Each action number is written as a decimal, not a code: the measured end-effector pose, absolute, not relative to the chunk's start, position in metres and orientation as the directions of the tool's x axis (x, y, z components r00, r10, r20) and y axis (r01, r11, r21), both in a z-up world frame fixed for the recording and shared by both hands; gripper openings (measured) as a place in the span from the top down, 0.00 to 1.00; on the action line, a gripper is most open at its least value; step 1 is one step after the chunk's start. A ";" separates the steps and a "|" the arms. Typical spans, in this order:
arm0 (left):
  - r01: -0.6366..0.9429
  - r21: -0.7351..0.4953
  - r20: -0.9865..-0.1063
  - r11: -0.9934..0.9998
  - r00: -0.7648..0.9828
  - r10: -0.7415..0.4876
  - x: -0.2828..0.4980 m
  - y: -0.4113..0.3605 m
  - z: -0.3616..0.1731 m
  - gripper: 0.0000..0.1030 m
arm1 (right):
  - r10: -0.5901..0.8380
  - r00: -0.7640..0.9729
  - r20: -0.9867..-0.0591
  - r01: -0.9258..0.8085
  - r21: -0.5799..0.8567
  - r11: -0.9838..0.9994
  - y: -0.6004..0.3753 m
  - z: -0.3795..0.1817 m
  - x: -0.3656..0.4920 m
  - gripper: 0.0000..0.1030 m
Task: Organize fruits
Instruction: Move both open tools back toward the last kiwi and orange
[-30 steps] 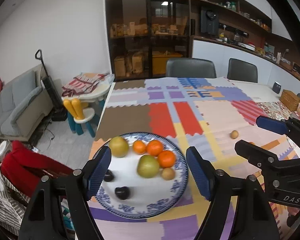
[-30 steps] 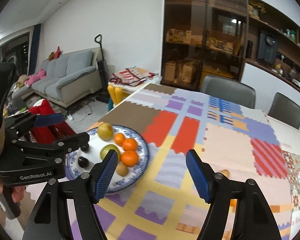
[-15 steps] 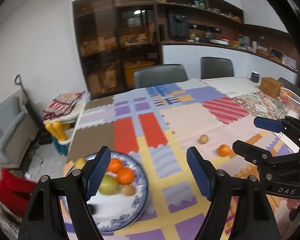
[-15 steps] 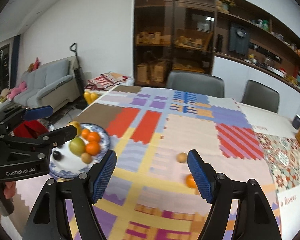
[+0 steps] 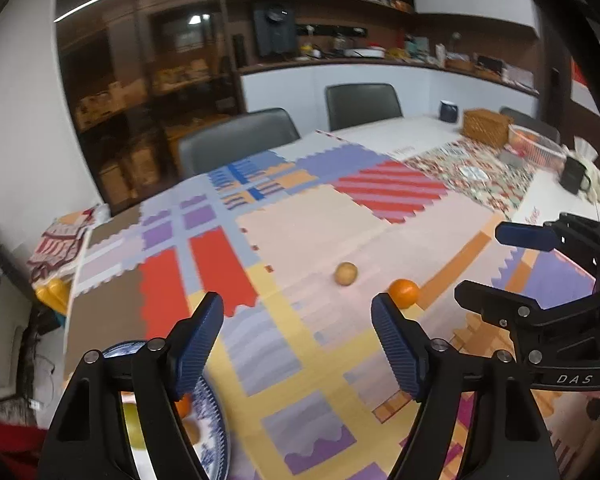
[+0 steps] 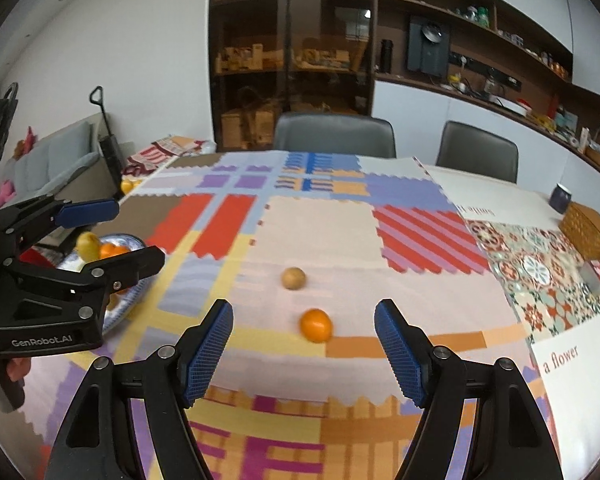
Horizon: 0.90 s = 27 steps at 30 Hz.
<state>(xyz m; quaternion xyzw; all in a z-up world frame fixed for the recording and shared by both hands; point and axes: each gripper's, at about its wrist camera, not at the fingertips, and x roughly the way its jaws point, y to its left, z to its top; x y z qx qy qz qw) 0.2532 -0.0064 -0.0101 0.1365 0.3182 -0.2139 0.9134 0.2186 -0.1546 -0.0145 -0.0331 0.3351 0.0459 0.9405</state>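
Both grippers, L [image 5: 296, 336] & R [image 6: 304, 344], fingers apart, empty. Orange [image 6: 316, 325] near R; brown fruit [image 6: 293, 278] farther; plate [image 6: 134, 294] left.

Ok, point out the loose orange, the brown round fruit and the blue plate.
orange [image 6: 316, 325], right wrist view, middle of its peel.
brown round fruit [image 6: 293, 278], right wrist view, its centre.
blue plate [image 6: 134, 293], right wrist view, patterned rim under the other gripper.

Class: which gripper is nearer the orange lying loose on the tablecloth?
Right. The right gripper is open with the orange just ahead between its fingers; the left gripper, also open, sits further left, beside the plate.
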 end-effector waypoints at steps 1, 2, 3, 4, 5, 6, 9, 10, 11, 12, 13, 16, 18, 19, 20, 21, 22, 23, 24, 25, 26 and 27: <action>0.492 0.115 -0.648 0.863 0.696 -0.311 0.258 -0.010 -0.015 0.27 | 0.060 0.768 -0.638 -0.103 -0.031 0.994 -0.156 -0.018 0.220 0.28; 0.503 0.115 -0.654 0.856 0.687 -0.316 0.263 -0.014 -0.019 0.27 | 0.057 0.764 -0.643 -0.099 -0.030 0.995 -0.159 -0.021 0.221 0.28; 0.510 0.113 -0.658 0.853 0.682 -0.321 0.265 -0.016 -0.023 0.27 | 0.055 0.758 -0.650 -0.096 -0.027 0.995 -0.161 -0.025 0.223 0.28; 0.520 0.108 -0.664 0.847 0.672 -0.328 0.270 -0.019 -0.027 0.27 | 0.053 0.750 -0.659 -0.089 -0.022 0.996 -0.163 -0.030 0.227 0.28; 0.527 0.103 -0.670 0.844 0.664 -0.333 0.276 -0.022 -0.032 0.27 | 0.052 0.743 -0.667 -0.084 -0.017 0.996 -0.165 -0.034 0.229 0.28; 0.532 0.098 -0.675 0.841 0.657 -0.336 0.280 -0.024 -0.036 0.27 | 0.050 0.736 -0.675 -0.081 -0.014 0.997 -0.166 -0.038 0.232 0.28; 0.544 0.086 -0.689 0.834 0.638 -0.345 0.295 -0.031 -0.046 0.28 | 0.040 0.718 -0.695 -0.072 -0.017 0.997 -0.169 -0.049 0.239 0.28; 0.547 0.083 -0.693 0.833 0.633 -0.346 0.299 -0.033 -0.049 0.29 | 0.039 0.712 -0.701 -0.071 -0.017 0.997 -0.169 -0.053 0.240 0.28; 0.551 0.078 -0.698 0.831 0.625 -0.350 0.303 -0.034 -0.052 0.30 | 0.033 0.706 -0.708 -0.066 -0.019 0.998 -0.170 -0.057 0.243 0.28; 0.557 0.070 -0.706 0.827 0.614 -0.353 0.309 -0.038 -0.056 0.30 | 0.029 0.697 -0.716 -0.060 -0.019 0.998 -0.172 -0.062 0.247 0.29; 0.559 0.066 -0.711 0.826 0.608 -0.354 0.312 -0.040 -0.059 0.32 | 0.030 0.692 -0.721 -0.059 -0.015 0.998 -0.173 -0.064 0.248 0.29; 0.568 0.039 -0.727 0.822 0.580 -0.366 0.323 -0.046 -0.068 0.34 | 0.041 0.669 -0.742 -0.049 0.011 0.999 -0.178 -0.075 0.257 0.30; 0.569 0.014 -0.738 0.822 0.561 -0.376 0.329 -0.048 -0.074 0.36 | 0.057 0.650 -0.758 -0.047 0.035 0.998 -0.182 -0.083 0.263 0.35; 0.566 0.001 -0.746 0.824 0.549 -0.377 0.334 -0.050 -0.077 0.37 | 0.062 0.645 -0.761 -0.048 0.040 0.998 -0.182 -0.085 0.264 0.35; 0.567 -0.011 -0.751 0.824 0.539 -0.381 0.337 -0.052 -0.080 0.38 | 0.067 0.639 -0.766 -0.052 0.045 0.998 -0.183 -0.088 0.267 0.36; 0.569 -0.020 -0.755 0.822 0.531 -0.386 0.339 -0.053 -0.082 0.40 | 0.070 0.635 -0.769 -0.054 0.046 0.997 -0.182 -0.090 0.269 0.36; 0.571 -0.030 -0.760 0.820 0.520 -0.390 0.342 -0.055 -0.084 0.41 | 0.073 0.634 -0.770 -0.057 0.047 0.997 -0.182 -0.091 0.270 0.36; 0.572 -0.037 -0.765 0.820 0.512 -0.391 0.346 -0.057 -0.087 0.42 | 0.081 0.633 -0.770 -0.068 0.049 0.996 -0.180 -0.093 0.272 0.36; 0.571 -0.041 -0.768 0.820 0.507 -0.392 0.348 -0.058 -0.088 0.42 | 0.082 0.633 -0.770 -0.073 0.045 0.996 -0.179 -0.094 0.274 0.36; 0.570 -0.049 -0.770 0.820 0.501 -0.395 0.351 -0.059 -0.089 0.43 | 0.078 0.631 -0.772 -0.078 0.037 0.996 -0.177 -0.096 0.277 0.36; 0.569 -0.058 -0.772 0.820 0.495 -0.399 0.354 -0.060 -0.091 0.44 | 0.079 0.629 -0.774 -0.083 0.034 0.996 -0.176 -0.098 0.279 0.41; 0.567 -0.076 -0.776 0.820 0.483 -0.406 0.358 -0.061 -0.092 0.44 | 0.088 0.623 -0.777 -0.093 0.039 0.995 -0.175 -0.101 0.282 0.43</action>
